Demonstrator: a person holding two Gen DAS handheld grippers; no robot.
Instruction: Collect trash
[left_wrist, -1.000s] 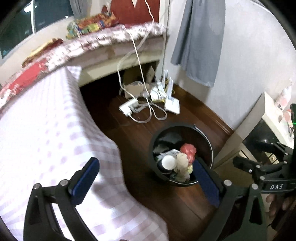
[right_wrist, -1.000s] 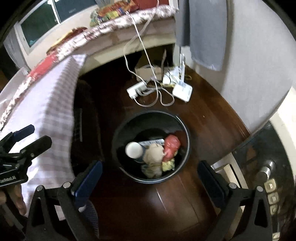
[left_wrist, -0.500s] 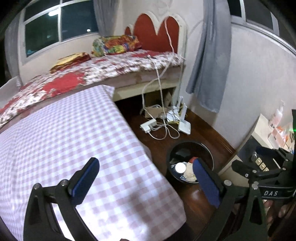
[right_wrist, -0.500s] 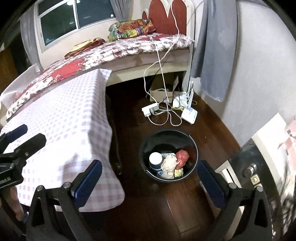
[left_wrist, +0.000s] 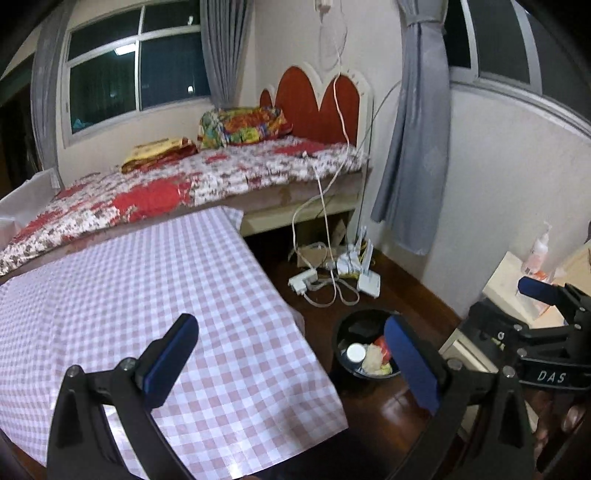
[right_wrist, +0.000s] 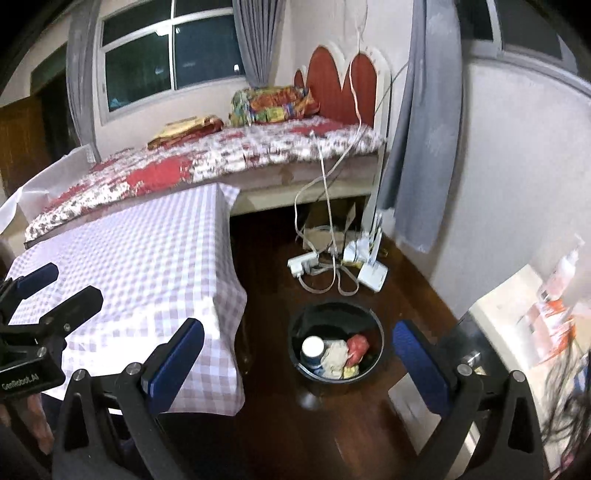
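Observation:
A black round trash bin (right_wrist: 334, 307) stands on the dark wood floor beside the table. Inside it lie a white-lidded cup (right_wrist: 312, 346), crumpled pale paper (right_wrist: 334, 356) and a red wrapper (right_wrist: 359, 345). My right gripper (right_wrist: 299, 365) is open and empty, held high above and in front of the bin. In the left wrist view the bin (left_wrist: 364, 317) is low right of centre, partly behind the right finger. My left gripper (left_wrist: 291, 358) is also open and empty, above the table's edge. Each gripper shows at the side of the other's view.
A table with a pink checked cloth (left_wrist: 147, 295) fills the left. Behind it is a bed (left_wrist: 221, 173) with a red headboard. A power strip and cables (right_wrist: 303, 264) lie on the floor past the bin. A white cabinet (left_wrist: 513, 284) with bottles stands at the right.
Both grippers have risen and drawn back from the bin, which now looks smaller and lower. The views have tilted up, bringing in the bed, window and curtains. Both stay open.

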